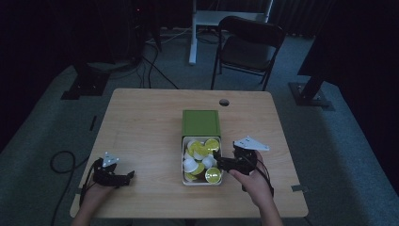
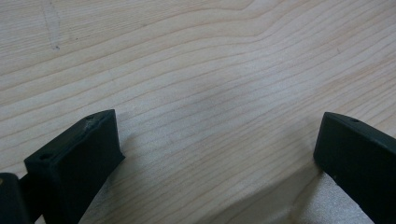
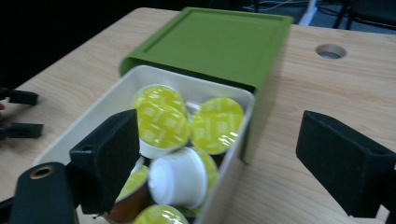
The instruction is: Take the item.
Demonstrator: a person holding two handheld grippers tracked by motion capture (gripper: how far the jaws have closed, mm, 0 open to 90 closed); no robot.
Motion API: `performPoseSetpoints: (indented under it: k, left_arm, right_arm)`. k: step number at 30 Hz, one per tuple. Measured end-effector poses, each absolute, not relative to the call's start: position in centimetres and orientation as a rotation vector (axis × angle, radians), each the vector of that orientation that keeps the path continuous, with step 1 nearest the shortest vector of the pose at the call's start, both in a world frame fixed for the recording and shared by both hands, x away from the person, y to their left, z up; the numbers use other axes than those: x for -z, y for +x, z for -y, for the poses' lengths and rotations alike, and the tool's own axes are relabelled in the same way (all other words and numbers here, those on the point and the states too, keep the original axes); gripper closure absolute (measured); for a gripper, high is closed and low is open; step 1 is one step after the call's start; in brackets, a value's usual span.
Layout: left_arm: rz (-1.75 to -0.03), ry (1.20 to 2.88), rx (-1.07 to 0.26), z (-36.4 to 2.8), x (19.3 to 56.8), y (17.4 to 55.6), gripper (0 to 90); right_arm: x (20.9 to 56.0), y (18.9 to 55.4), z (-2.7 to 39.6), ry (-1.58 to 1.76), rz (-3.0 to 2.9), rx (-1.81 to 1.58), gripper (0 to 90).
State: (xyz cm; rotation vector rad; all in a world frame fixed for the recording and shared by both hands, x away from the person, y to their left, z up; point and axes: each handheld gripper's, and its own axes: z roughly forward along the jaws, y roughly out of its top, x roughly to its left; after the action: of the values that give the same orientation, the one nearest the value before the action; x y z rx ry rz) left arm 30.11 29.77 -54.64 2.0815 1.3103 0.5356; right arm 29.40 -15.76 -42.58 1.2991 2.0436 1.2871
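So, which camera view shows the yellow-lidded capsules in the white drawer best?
The right gripper view: the capsules lie close, with foil lids and one white cup bottom distinct, in the drawer before the open right claw. The high view shows them small and dim. The left gripper view faces bare table.

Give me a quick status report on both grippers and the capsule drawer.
Left gripper open, idle over bare table. Right gripper open, straddling drawer wall. Capsules untouched. Nothing blocking.

Open white drawer [image 1: 183,160], yellow-lidded capsules [image 1: 212,175] inside
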Motion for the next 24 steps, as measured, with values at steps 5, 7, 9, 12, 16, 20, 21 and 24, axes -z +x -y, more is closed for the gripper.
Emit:
performPoseSetpoints:
  k: [5,7,9,12,16,20,21,24]
  left_arm:
    - [-1.311,2.082,-0.535,-29.8,54.6,30.1,0.5]
    - [-1.310,2.082,-0.536,-29.8,54.6,30.1,0.6]
    - [-1.310,2.081,-0.535,-29.8,54.6,30.1,0.5]
    - [-1.311,2.080,-0.536,-29.8,54.6,30.1,0.6]
    - [-1.312,2.081,-0.536,-29.8,54.6,30.1,0.6]
    - [-1.312,2.081,-0.536,-29.8,54.6,30.1,0.6]
    - [-1.312,2.081,-0.536,-29.8,54.6,30.1,0.6]
    - [-1.312,2.081,-0.536,-29.8,54.6,30.1,0.6]
  right_arm:
    - [42.3,29.4,14.4,1.262,-2.073,-1.309,13.1]
    - [42.3,29.4,13.8,1.248,-2.085,-1.314,13.2]
    - [42.4,29.4,13.0,1.228,-2.111,-1.314,13.2]
    - [42.6,29.5,11.9,1.203,-2.142,-1.313,13.2]
    - [43.0,29.5,10.9,1.194,-2.166,-1.322,13.3]
    - [43.4,29.6,10.1,1.165,-2.187,-1.306,13.6]
    - [43.5,29.6,10.0,1.162,-2.194,-1.304,13.6]
    - [43.8,29.6,9.5,1.154,-2.203,-1.288,13.6]
